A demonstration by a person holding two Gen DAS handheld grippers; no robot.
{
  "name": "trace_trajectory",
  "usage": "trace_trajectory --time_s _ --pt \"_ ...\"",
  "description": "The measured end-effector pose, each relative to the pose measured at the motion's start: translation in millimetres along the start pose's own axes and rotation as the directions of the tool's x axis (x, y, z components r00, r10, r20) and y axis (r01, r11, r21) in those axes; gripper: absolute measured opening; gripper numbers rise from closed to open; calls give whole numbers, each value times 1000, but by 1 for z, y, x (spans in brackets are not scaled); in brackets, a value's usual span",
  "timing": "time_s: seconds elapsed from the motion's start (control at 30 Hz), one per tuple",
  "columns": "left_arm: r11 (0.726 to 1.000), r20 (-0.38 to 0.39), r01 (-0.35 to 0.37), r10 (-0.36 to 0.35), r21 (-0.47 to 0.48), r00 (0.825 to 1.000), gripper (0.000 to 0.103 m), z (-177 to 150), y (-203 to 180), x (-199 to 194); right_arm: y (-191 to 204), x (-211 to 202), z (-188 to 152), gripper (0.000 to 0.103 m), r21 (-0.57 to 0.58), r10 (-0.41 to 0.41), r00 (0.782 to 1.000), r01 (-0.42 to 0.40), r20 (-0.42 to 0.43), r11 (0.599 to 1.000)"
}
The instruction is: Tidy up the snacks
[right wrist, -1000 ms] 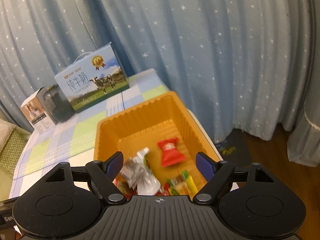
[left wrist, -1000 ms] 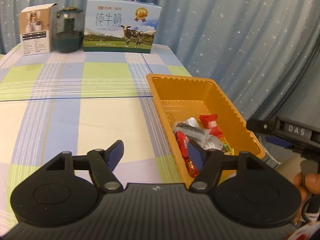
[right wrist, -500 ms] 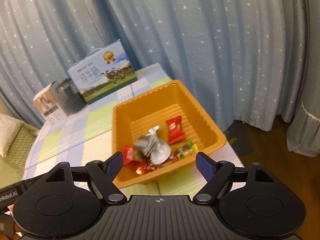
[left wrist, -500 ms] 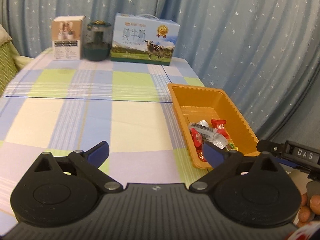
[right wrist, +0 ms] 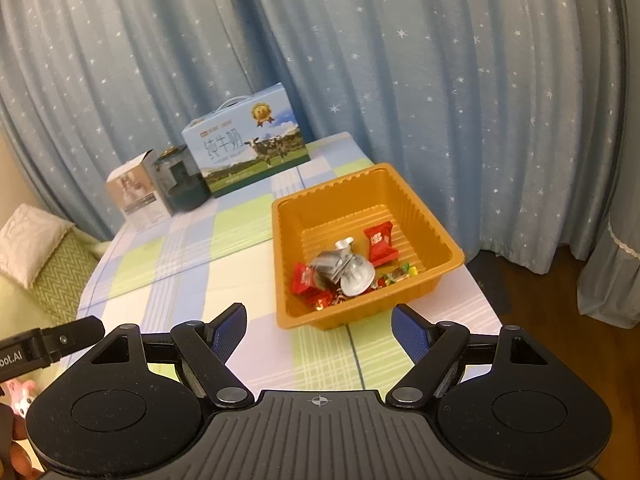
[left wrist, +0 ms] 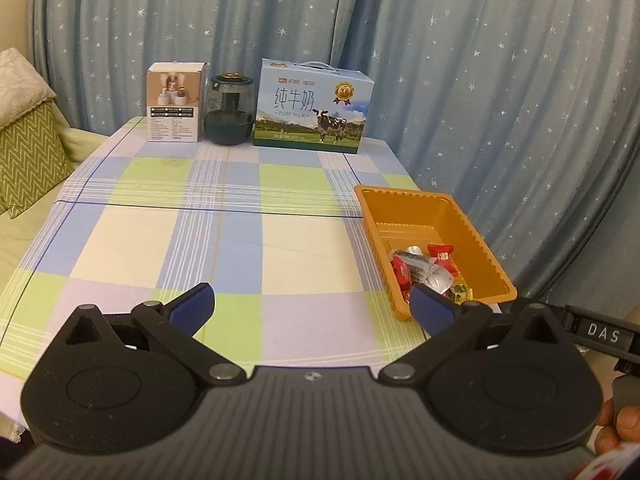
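An orange plastic tray (left wrist: 452,208) sits at the table's right edge and also shows in the right wrist view (right wrist: 344,188). It holds several wrapped snacks: a red packet (right wrist: 381,243), a silver and grey wrapper (right wrist: 347,266), another red packet (right wrist: 305,279) and small colourful candies (right wrist: 400,272). The snacks (left wrist: 426,270) lie at the tray's near end. My left gripper (left wrist: 312,308) is open and empty, above the table's near edge, left of the tray. My right gripper (right wrist: 319,326) is open and empty, just short of the tray's near wall.
A blue milk carton box (left wrist: 314,114), a dark green jar (left wrist: 229,110) and a small white box (left wrist: 175,102) stand along the table's far edge. Starry blue curtains hang behind and to the right. A couch with a green cushion (left wrist: 28,152) is at the left.
Both grippers have pulled back and up from the tray, so more of the checked tablecloth shows. Both stay open and empty. The snacks in the tray have not moved.
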State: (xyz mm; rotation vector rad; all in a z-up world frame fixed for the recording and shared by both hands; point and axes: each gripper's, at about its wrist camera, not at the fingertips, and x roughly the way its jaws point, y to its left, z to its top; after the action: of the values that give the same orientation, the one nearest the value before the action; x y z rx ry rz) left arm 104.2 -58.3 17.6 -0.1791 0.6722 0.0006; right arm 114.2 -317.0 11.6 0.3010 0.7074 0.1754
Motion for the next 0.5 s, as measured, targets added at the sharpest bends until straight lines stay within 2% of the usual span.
trace_trajectory --time_s 0.13,0.5 --pt "1000 4 5 -5 -13 1000 103 -5 4 -16 11 -12 -7 79 -37 7 1000 -7 3 999" --pt "999 16 -42 42 -10 999 103 -21 13 -55 40 -40 -28 79 -109 24 1000 -23 11 994"
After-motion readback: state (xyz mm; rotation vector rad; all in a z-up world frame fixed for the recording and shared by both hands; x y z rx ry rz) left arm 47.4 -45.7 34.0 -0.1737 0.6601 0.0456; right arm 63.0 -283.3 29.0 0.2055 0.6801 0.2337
